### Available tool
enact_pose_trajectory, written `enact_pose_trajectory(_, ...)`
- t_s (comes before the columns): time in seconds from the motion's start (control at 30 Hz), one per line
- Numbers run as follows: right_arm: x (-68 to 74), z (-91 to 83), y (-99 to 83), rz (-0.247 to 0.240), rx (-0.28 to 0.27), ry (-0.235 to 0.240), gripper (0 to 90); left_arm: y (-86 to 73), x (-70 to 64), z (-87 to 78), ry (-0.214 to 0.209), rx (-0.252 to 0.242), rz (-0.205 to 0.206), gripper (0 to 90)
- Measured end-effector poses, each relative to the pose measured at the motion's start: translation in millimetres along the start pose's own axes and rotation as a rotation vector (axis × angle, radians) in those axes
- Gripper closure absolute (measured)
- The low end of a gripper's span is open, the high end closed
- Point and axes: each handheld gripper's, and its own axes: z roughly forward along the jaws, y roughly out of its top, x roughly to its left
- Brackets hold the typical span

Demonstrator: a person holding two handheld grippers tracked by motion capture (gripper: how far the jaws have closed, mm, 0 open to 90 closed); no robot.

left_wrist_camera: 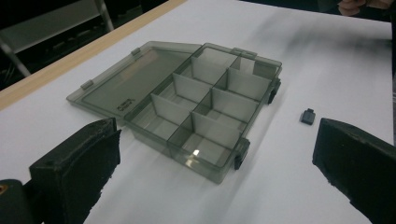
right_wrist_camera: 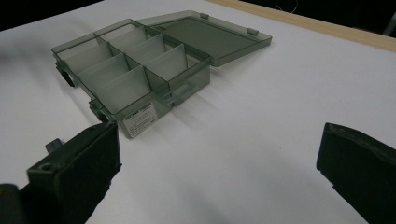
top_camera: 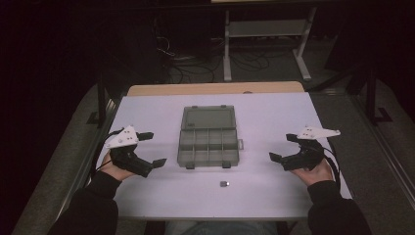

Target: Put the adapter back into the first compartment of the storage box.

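Observation:
A smoky translucent compartment box (top_camera: 208, 145) lies in the middle of the white table (top_camera: 274, 112), its lid (top_camera: 208, 119) folded flat toward the far side and its several compartments looking empty. A small dark part (top_camera: 224, 184) rests on the table just in front of the box. My left gripper (top_camera: 153, 149) hovers left of the box, open and holding nothing. My right gripper (top_camera: 281, 147) is open to the right of it, also holding nothing. The left gripper view shows the box (left_wrist_camera: 205, 107) and the part (left_wrist_camera: 307, 116) between the wide jaws. In the right gripper view the box (right_wrist_camera: 126, 70) sits ahead to the left.
The table's far edge is a wooden strip (top_camera: 215, 88). Beyond it on the dark floor stand a white desk frame (top_camera: 266, 29) and loose cables (top_camera: 191, 63). Bare white surface surrounds the box on both sides. Dark sleeves (top_camera: 93, 205) enter from the bottom.

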Motion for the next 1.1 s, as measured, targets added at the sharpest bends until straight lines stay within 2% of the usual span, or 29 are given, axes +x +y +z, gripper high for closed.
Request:
enact_pose_trajectory(0.13,0.1,0.2,-0.1,0.0,0.002,0.001,0.0,4.8,-0.6,5.6,-0.028,0.018,0.002,0.5)
enact_pose_trajectory(0.63,0.4,0.4,0.1,-0.005,0.004,0.002,0.0,23.4,-8.3,29.0,-0.084,0.083,0.045,0.5)
enact_pose_trajectory(1.1,1.0,1.0,-0.2,-0.004,0.01,0.007,0.0,31.1,-20.4,52.2,-0.139,0.136,0.076,0.5)
